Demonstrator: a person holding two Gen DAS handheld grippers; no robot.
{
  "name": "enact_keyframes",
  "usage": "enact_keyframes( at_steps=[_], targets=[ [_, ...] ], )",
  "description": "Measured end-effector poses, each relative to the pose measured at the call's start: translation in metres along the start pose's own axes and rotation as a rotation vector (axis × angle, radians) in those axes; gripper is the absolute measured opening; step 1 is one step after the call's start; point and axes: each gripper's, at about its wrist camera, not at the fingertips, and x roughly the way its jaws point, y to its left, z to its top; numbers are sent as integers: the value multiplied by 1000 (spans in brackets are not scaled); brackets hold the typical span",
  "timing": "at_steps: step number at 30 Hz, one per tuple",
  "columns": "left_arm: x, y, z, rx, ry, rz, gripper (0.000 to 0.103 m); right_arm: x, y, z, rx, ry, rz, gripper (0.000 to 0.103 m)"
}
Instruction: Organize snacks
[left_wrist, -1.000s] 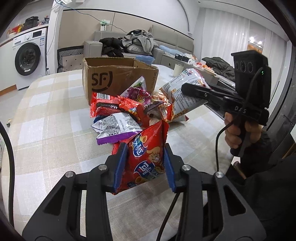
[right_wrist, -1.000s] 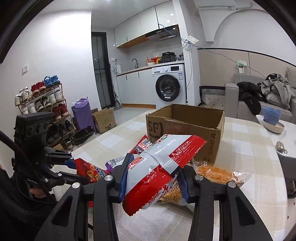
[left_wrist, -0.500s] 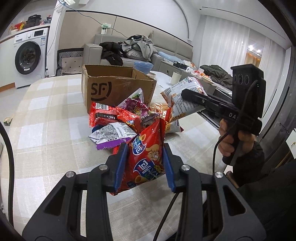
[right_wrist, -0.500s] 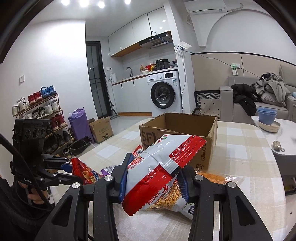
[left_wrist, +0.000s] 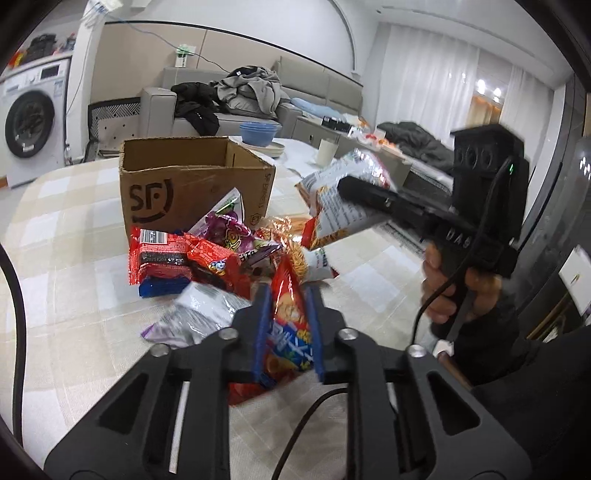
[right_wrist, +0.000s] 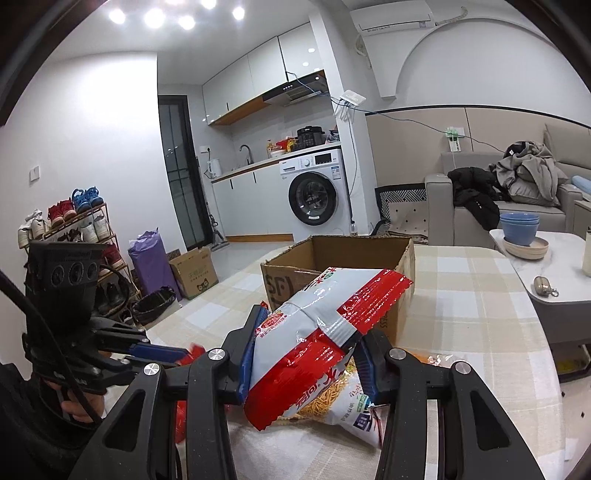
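Note:
My left gripper (left_wrist: 286, 328) is shut on a red snack bag (left_wrist: 290, 317) with blue lettering, held above the checked table. My right gripper (right_wrist: 306, 347) is shut on a white-and-red snack bag (right_wrist: 314, 332), lifted in front of the open cardboard box (right_wrist: 340, 258). In the left wrist view the right gripper (left_wrist: 354, 188) holds that bag (left_wrist: 336, 195) to the right of the box (left_wrist: 192, 184). A pile of snack packets (left_wrist: 207, 254) lies in front of the box. The left gripper also shows in the right wrist view (right_wrist: 184, 352).
A bag of orange sticks (right_wrist: 343, 398) lies on the table under my right gripper. A low white side table (right_wrist: 546, 273) with blue bowls (right_wrist: 519, 227) stands to the right. A sofa with clothes, a washing machine and a shoe rack stand beyond.
Both grippers have risen with their bags. The left gripper has moved forward toward the pile and its red bag has turned edge-on.

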Motion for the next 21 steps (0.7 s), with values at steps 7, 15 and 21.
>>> enact_keyframes(
  at_steps=[7, 15, 21],
  targets=[
    [34, 0, -28, 26, 133, 24, 11, 0, -2, -2, 6, 14, 4, 45],
    [15, 3, -28, -15, 97, -91, 57, -3, -3, 0, 12, 5, 7, 45],
    [24, -15, -31, 36, 150, -130, 79, -5, -4, 0, 9, 1, 9, 45]
  ],
)
